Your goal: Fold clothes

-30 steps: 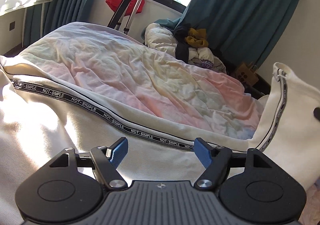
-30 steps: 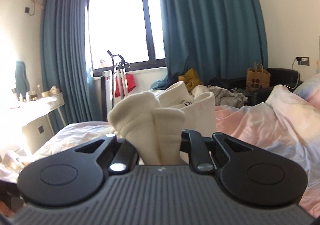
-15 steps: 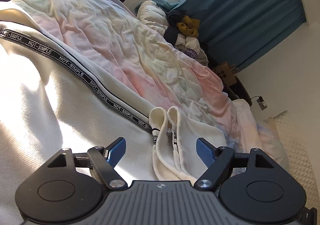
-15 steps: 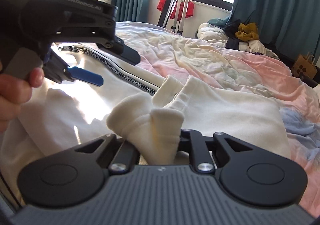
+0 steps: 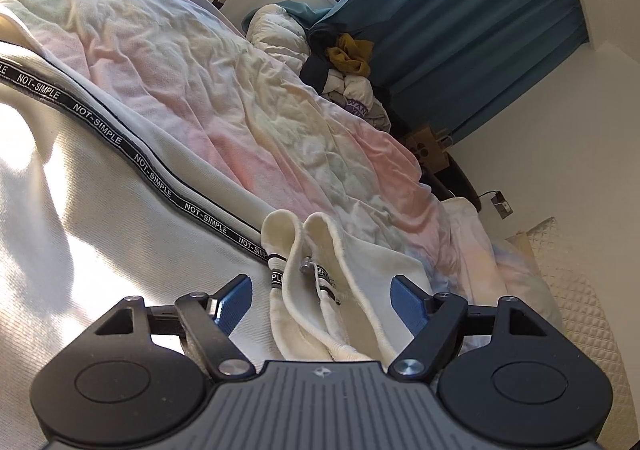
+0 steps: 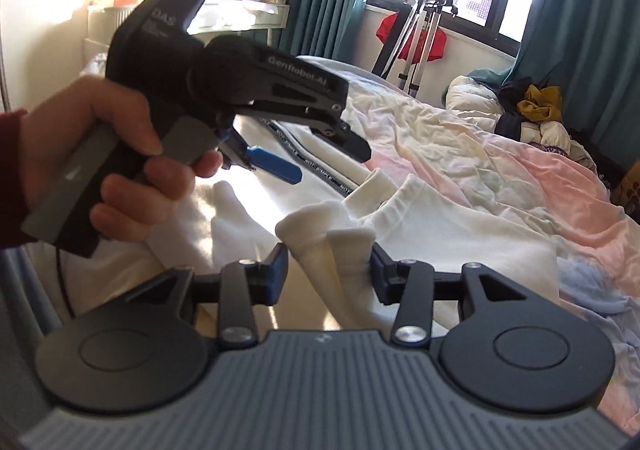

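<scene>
With the cream garment (image 6: pixel 460 226) lying on the bed (image 5: pixel 248 98) and its cuff between the opening jaws of the right gripper (image 6: pixel 329 270), lift away gently while the left gripper (image 5: pixel 322 300), wide and empty, hovers above.

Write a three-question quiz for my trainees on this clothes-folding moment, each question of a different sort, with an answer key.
1. True or false: the left gripper is clamped on cloth.
2. What lies between the right gripper's fingers? A) ribbed cuffs of the cream garment; B) a red shirt; C) nothing.
3. Which word repeats along the garment's black tape?

Key: 1 false; 2 A; 3 NOT-SIMPLE.
</scene>
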The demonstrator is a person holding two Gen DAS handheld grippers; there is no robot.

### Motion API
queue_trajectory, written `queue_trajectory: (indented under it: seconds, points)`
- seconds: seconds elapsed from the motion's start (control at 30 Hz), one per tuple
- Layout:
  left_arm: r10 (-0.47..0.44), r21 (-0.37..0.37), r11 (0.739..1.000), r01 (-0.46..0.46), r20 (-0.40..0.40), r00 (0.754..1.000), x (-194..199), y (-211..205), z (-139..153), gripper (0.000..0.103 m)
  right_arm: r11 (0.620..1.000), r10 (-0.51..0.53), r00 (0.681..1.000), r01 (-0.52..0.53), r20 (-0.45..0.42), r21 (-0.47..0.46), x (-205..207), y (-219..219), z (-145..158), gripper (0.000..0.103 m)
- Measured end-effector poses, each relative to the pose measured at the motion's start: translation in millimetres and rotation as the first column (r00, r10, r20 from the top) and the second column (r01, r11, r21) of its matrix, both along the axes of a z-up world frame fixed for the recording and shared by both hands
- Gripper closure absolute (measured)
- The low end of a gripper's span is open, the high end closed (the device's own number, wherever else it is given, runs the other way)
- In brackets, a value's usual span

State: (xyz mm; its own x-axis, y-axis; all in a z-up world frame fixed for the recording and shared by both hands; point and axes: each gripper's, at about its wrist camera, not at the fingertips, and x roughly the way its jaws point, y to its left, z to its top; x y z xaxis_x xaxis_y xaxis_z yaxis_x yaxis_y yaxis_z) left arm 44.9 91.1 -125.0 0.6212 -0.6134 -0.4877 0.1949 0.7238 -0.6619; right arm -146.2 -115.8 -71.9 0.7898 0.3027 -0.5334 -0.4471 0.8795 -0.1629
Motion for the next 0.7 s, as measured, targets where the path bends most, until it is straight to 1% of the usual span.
queue_trajectory:
  seconds: [0.07,0.13,0.17,0.23,0.33,0.4,0.43,0.5,0.57,0.6,0.63,0.7]
  points:
    - [0.003,0.02,1.0,-0.003,-0.009,1.0,8,-4,0,0.026,0.997,0.03,0.999,-0.031,0.014,0.075,-3,-14,12,0.059]
    - [0.0,0.04,0.999,0.001,-0.031,1.0,20,-9,-4,0.028,0.987,0.075,0.997,-0.078,0.031,0.137,-6,-25,18,0.057]
    - [-0.001,0.05,0.999,0.003,-0.042,0.999,27,-12,-6,0.029,0.986,0.077,0.996,-0.082,0.038,0.143,-6,-27,18,0.056]
    - [-0.003,0.07,0.998,0.008,-0.065,0.998,41,-17,-11,0.031,0.991,0.043,0.999,-0.047,0.032,0.126,0,-30,11,0.056]
    - [-0.015,0.096,0.995,0.023,-0.079,0.997,64,-30,-20,0.036,0.997,-0.006,0.998,0.011,-0.056,0.072,20,-33,-11,0.056]
    - [-0.033,0.107,0.993,0.042,-0.078,0.996,76,-40,-26,0.045,0.997,-0.05,0.993,0.056,-0.106,0.055,31,-36,-23,0.056]
    - [-0.042,0.114,0.992,0.051,-0.077,0.996,82,-44,-29,0.054,0.996,-0.061,0.991,0.068,-0.12,0.058,36,-38,-27,0.056]
    - [-0.044,0.179,0.982,0.054,-0.055,0.998,85,-52,-34,0.063,0.992,-0.081,0.986,0.094,-0.143,0.088,45,-43,-32,0.056]
    - [-0.031,0.179,0.983,0.042,-0.061,0.998,87,-50,-38,0.085,0.985,-0.095,0.982,0.117,-0.165,0.129,53,-48,-34,0.056]
    - [-0.022,0.162,0.986,0.032,-0.059,0.998,88,-47,-37,0.088,0.982,-0.097,0.981,0.121,-0.167,0.142,55,-49,-35,0.056]
    - [-0.013,0.146,0.989,0.021,-0.057,0.998,89,-43,-35,0.099,0.982,-0.098,0.981,0.122,-0.166,0.147,57,-49,-37,0.056]
    - [0.006,0.114,0.993,0.0,-0.053,0.999,90,-37,-32,0.099,0.981,-0.088,0.984,0.113,-0.156,0.158,57,-48,-38,0.056]
